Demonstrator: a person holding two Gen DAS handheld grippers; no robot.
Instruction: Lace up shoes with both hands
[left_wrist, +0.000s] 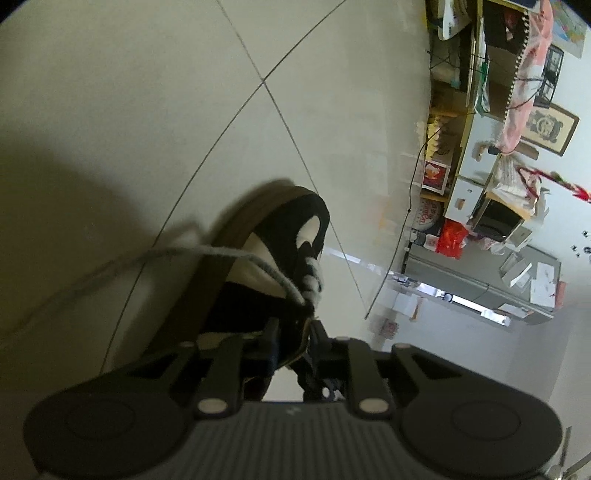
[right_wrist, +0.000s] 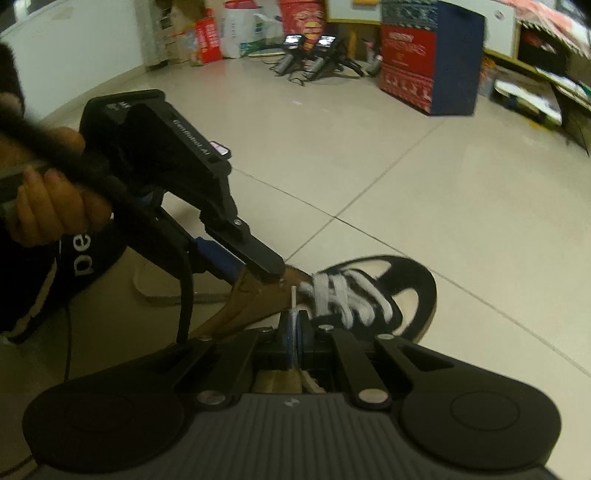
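Observation:
A black and white sneaker (right_wrist: 406, 280) with white laces (right_wrist: 347, 291) sits on the tiled floor, toe pointing away. My left gripper (right_wrist: 273, 273) comes in from the left and is shut on the brown-lined eyelet edge of the shoe's opening. In the left wrist view the picture is rolled. There the shoe (left_wrist: 280, 236) lies just ahead of the left gripper (left_wrist: 295, 328), and one loose lace (left_wrist: 236, 254) trails off to the left. My right gripper (right_wrist: 293, 325) is shut on the stiff white lace tip (right_wrist: 293, 295), which sticks up between its blue pads close to the eyelet edge.
A person's hand (right_wrist: 48, 206) holds the left gripper's handle. A red and blue Christmas box (right_wrist: 424, 66) and two more grippers (right_wrist: 310, 51) stand at the back of the floor. Cluttered shelves (left_wrist: 480, 110) line one wall. A flat piece of cardboard (right_wrist: 166, 291) lies beside the shoe.

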